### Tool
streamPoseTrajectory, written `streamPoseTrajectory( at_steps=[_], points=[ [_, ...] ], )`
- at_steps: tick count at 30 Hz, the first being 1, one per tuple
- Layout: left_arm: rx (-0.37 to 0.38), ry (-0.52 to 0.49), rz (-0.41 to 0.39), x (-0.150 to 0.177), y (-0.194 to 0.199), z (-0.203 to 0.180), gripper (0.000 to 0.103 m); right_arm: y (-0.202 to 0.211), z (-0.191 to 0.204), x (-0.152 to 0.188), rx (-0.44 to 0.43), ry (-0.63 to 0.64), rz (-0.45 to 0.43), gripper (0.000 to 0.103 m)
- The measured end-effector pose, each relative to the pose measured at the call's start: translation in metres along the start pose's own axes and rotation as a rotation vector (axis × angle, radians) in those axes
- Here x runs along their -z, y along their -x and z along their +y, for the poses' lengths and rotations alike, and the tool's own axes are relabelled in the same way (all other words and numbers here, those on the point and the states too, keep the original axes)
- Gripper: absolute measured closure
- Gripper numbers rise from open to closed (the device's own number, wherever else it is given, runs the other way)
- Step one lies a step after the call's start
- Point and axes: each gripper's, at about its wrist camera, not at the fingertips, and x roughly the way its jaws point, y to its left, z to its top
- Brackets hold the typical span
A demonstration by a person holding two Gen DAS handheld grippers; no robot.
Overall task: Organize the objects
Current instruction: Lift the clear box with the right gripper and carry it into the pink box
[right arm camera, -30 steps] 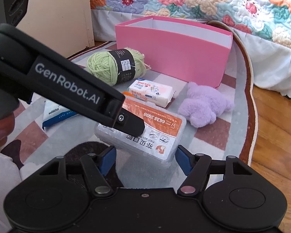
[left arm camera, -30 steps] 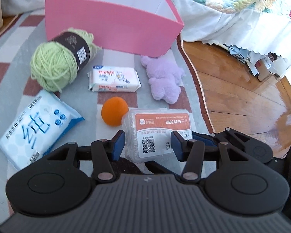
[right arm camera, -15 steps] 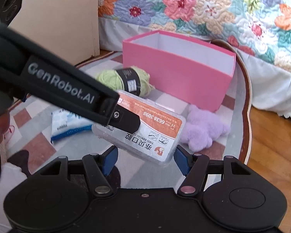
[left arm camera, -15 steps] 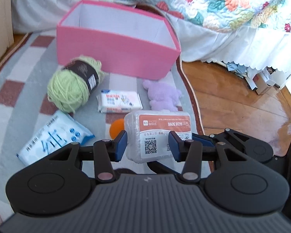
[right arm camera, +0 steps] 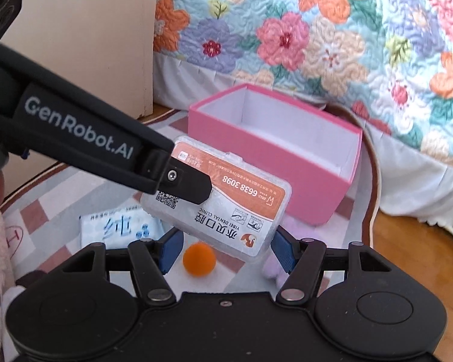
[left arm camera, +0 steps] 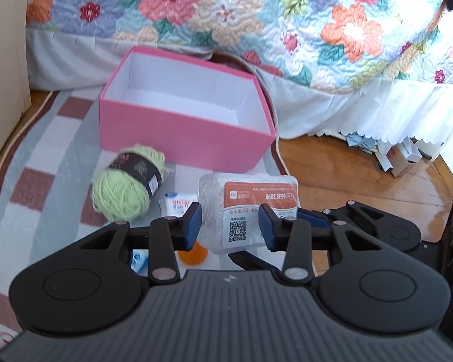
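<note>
Tissue pack (left arm camera: 178, 206) and orange ball (left arm camera: 193, 253) half-hidden behind fingers (left arm camera: 191, 226).

Bed with quilted floral coverlet (left arm camera: 256, 15) in pink, orange, lilac and teal, across the back of the room; white scalloped valance (left arm camera: 362, 111) hanging below it to the floor. Cream-painted wooden cabinet side (right arm camera: 84, 30), at the left beside the bed. Glossy brown wooden plank floor (left arm camera: 347, 175), right side, catching bright daylight. Grey, white and brick-red checked rug (left arm camera: 36, 163) with cream and brown border. Small cardboard cartons (left arm camera: 401, 157), under the valance edge.
</note>
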Motion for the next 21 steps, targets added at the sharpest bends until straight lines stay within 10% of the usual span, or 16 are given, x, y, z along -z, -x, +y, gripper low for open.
streamPoseTrajectory(
  at_steps=[21],
  points=[
    [0.091, 0.010, 0.002, -0.104, -0.019, 0.027, 0.063, -0.024, -0.019, -0.091, 0.085, 0.088, 0.001, 0.034]
  ],
)
